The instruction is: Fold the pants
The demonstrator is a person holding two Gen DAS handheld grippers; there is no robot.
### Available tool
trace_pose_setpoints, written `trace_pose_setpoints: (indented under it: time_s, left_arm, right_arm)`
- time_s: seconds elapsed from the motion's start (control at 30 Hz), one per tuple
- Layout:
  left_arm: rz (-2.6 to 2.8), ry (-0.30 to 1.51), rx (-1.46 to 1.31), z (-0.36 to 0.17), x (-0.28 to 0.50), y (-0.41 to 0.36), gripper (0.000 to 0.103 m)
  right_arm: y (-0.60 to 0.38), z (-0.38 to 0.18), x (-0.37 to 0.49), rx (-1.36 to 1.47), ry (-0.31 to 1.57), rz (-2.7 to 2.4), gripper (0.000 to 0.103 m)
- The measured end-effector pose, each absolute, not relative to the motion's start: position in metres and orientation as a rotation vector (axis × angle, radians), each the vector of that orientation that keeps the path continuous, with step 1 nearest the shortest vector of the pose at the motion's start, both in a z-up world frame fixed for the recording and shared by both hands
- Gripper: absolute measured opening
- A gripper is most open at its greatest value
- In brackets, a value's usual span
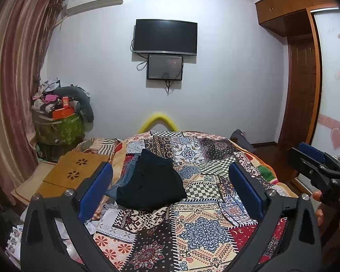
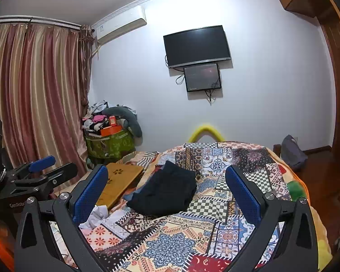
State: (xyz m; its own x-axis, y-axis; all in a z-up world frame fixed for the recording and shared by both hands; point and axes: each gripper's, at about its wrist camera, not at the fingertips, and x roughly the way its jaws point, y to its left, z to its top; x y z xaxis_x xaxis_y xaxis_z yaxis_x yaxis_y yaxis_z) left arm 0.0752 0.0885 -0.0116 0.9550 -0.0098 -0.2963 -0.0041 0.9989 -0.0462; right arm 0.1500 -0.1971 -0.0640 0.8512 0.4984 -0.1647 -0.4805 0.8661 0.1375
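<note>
On the patchwork bedspread (image 1: 204,226), a little left of the middle, the dark pants (image 1: 150,184) lie as a folded bundle, partly over some blue jeans (image 1: 124,179). The left gripper (image 1: 170,190) and the right gripper (image 2: 166,195) both hang above the near end of the bed, jaws spread wide, holding nothing. A wooden lap table (image 2: 122,181) lies just beside the pants.

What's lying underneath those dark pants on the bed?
Blue jeans peek out from under the dark pants, all on the patchwork quilt. How much of the jeans lies beneath is covered.
</note>
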Motion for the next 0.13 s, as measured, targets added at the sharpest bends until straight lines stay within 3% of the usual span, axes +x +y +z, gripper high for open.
trace_pose_setpoints:
  time_s: [0.13]
  left_arm:
    - [-0.003, 0.303, -0.049, -0.0122, 0.0744, 0.0894, 0.103]
  right_arm:
    - [-0.1957, -0.0653, 0.1504, 0.093, 0.202, 0.518, 0.103]
